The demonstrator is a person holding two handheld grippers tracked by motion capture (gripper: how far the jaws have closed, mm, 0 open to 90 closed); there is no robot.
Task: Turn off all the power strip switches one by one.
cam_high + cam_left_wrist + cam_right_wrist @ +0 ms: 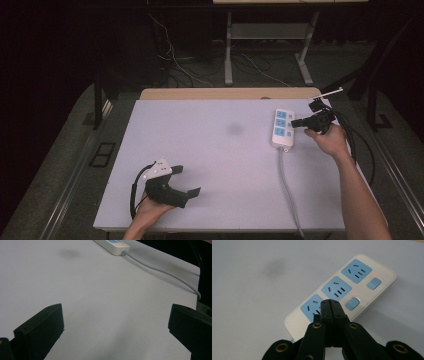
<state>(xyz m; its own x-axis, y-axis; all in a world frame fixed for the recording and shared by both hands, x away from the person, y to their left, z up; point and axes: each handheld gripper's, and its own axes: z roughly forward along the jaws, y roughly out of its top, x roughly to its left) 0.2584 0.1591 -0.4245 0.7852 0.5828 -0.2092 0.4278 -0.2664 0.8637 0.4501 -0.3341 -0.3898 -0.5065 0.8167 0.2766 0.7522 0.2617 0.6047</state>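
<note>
The right tool, jaws pressed together on nothing, was held just over the near socket of the strip, whose long axis ran away along the table. The left tool, jaws apart, was parked well off.

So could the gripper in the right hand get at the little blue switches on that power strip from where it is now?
Probably yes. The right gripper, jaws shut, hangs right over the power strip, its tip beside the middle blue switch. Nothing lies between them, and the left gripper is far off near the table's front edge.
</note>
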